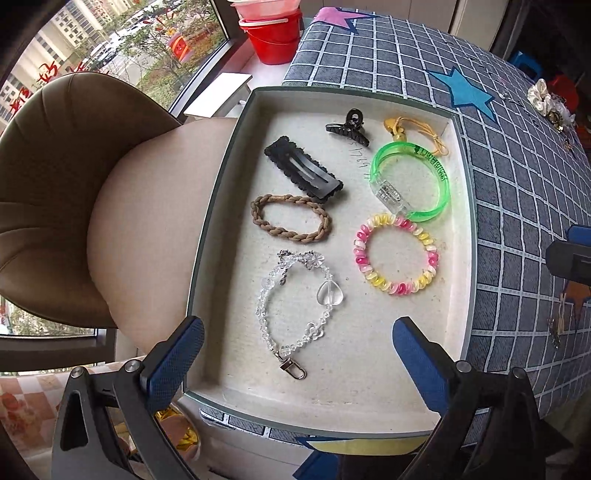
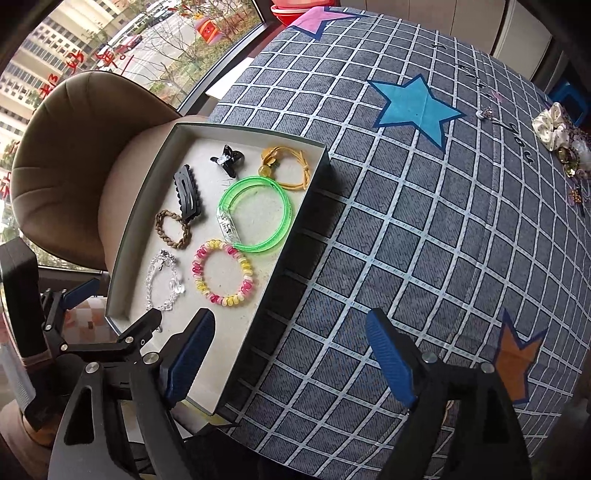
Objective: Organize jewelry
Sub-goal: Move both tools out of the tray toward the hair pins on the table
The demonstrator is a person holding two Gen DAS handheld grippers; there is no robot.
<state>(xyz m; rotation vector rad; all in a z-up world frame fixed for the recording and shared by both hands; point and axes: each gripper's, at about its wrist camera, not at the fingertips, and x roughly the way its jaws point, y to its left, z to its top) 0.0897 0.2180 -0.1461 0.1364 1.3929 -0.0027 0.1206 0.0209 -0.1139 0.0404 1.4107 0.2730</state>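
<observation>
A shallow grey box (image 1: 466, 206) (image 2: 147, 206) sits at the table's left edge and holds several pieces. Inside lie a clear bead chain (image 1: 295, 295) (image 2: 162, 284), a pink-yellow spiral bracelet (image 1: 397, 254) (image 2: 223, 273), a green bangle (image 1: 413, 181) (image 2: 255, 214), a brown braided tie (image 1: 291, 218) (image 2: 173, 229), a black snap clip (image 1: 303, 170) (image 2: 188, 194), a black claw clip (image 1: 349, 127) (image 2: 227, 160) and a yellow cord (image 1: 413, 131) (image 2: 288, 166). My left gripper (image 1: 299, 358) is open and empty above the box's near end. My right gripper (image 2: 291, 358) is open and empty over the box's right wall.
More jewelry and a cream scrunchie (image 2: 552, 125) (image 1: 541, 96) lie at the table's far right. A checked cloth with star patches (image 2: 417, 107) covers the table. A brown chair (image 1: 66, 192) stands left of the box. Red buckets (image 1: 273, 33) stand by the window.
</observation>
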